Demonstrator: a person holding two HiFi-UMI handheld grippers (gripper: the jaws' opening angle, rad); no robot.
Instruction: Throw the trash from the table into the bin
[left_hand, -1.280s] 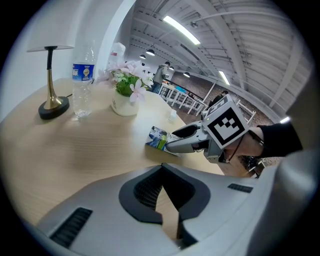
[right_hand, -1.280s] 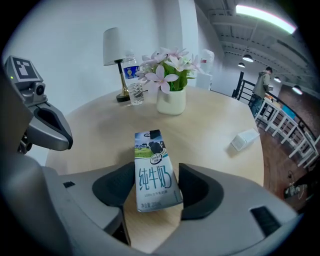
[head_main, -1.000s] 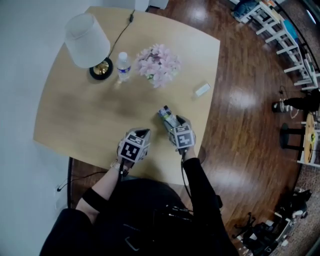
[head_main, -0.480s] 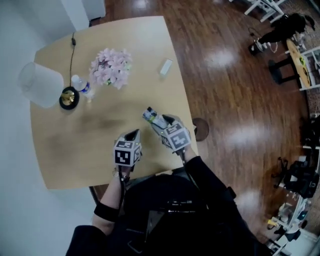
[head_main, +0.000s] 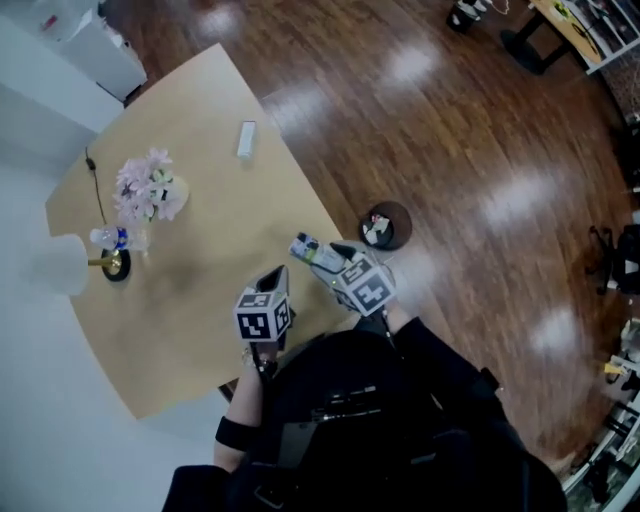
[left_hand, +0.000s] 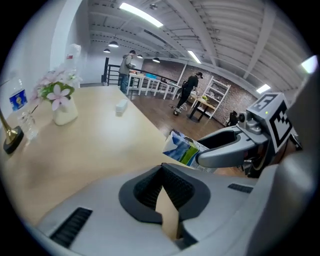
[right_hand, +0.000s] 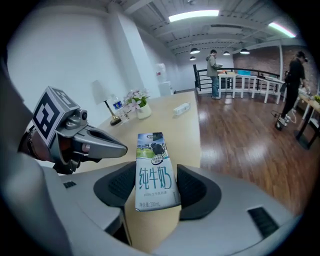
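Left: we see the left gripper (head_main: 274, 275), ribbed black pads pressed together and empty, over the smooth pale wooden table (head_main: 200, 250). Right: the right gripper (right_hand: 156, 184) clamps the boxy printed milk carton (right_hand: 154, 160) at the table's edge, near the round bin (head_main: 383, 225) on the floor.

Open floor (head_main: 470, 150) surrounds the bin (head_main: 385, 226) beside the table (head_main: 220, 245); lamp (head_main: 60, 265), bottle (head_main: 108, 238) and flowers (head_main: 148, 185) crowd its left edge.
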